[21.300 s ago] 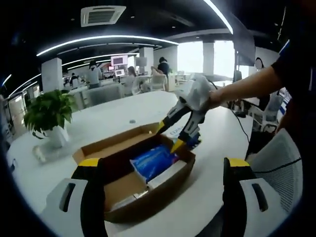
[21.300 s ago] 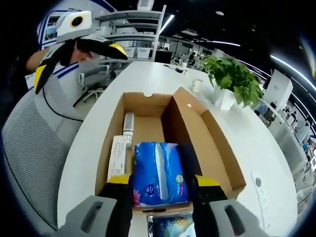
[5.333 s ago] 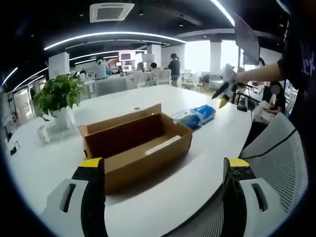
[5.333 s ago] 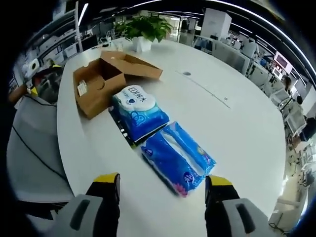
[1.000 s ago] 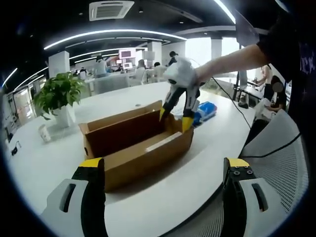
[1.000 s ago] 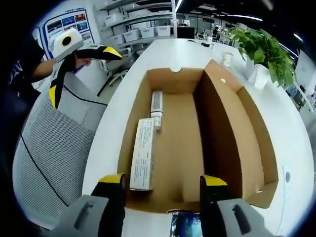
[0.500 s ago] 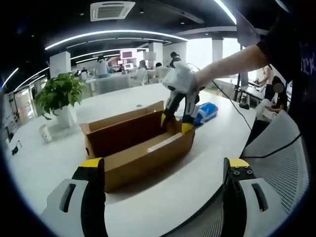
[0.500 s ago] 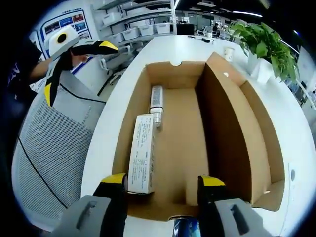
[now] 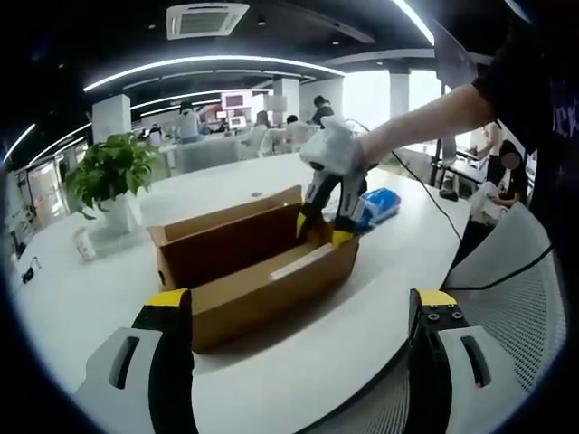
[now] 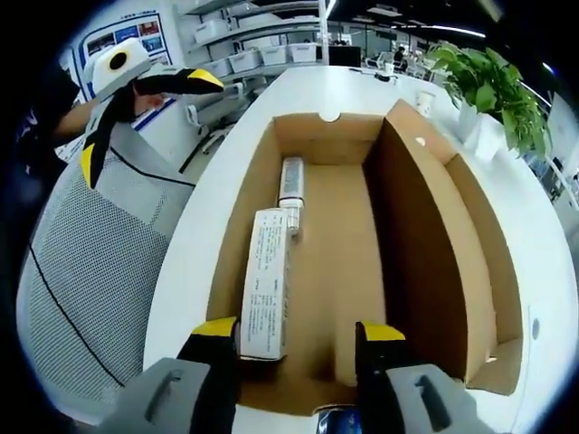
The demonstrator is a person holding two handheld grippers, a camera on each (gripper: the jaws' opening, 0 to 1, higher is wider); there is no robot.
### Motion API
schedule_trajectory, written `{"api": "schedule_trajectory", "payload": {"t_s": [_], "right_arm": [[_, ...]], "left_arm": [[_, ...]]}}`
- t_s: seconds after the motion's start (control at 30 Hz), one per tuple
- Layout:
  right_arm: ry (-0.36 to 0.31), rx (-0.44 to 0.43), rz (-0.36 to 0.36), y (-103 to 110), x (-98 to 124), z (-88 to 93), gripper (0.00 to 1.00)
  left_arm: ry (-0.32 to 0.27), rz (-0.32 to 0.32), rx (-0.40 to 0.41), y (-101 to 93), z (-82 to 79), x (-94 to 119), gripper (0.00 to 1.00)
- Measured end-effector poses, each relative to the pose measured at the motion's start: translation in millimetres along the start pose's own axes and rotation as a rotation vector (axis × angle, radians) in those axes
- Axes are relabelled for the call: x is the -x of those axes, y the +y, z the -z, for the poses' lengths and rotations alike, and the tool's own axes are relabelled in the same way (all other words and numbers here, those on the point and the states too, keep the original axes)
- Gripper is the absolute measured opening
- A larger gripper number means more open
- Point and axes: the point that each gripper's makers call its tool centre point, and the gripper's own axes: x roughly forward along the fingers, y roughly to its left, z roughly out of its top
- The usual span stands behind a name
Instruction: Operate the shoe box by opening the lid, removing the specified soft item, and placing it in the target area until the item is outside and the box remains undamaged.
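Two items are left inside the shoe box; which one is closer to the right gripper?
The long white carton, lying flat along the shoe box wall. Its near end sits just ahead of the right gripper; the small tube lies beyond it, toward the far end.

Between my yellow-tipped right claw point(image 10: 297, 342) sits a brown cardboard box point(image 10: 412, 235); white printed carton point(image 10: 264, 294) left; blue packs point(image 9: 374, 206) beyond.
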Motion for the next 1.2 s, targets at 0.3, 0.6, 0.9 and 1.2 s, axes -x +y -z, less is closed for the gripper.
{"api": "schedule_trajectory", "payload": {"t_s": [0.3,0.6,0.9,1.2], "right_arm": [[0.008,0.037,0.014,1.9,1.5,-2.5,0.43],[-0.002,0.042,0.014,2.3,-0.2,-3.9,0.41],[-0.003,0.060,0.035,1.1,1.4,-2.9,0.38],[0.022,0.054,0.058,-5.3,5.8,8.5,0.37]], "left_arm": [[0.002,0.004,-0.001,-0.4,0.4,-0.4,0.98],[0.004,0.001,-0.006,-0.1,0.7,-0.6,0.98],[0.007,0.003,-0.009,0.2,1.7,-0.7,0.98],[0.001,-0.004,-0.007,1.2,0.5,-0.1,0.98]]}}
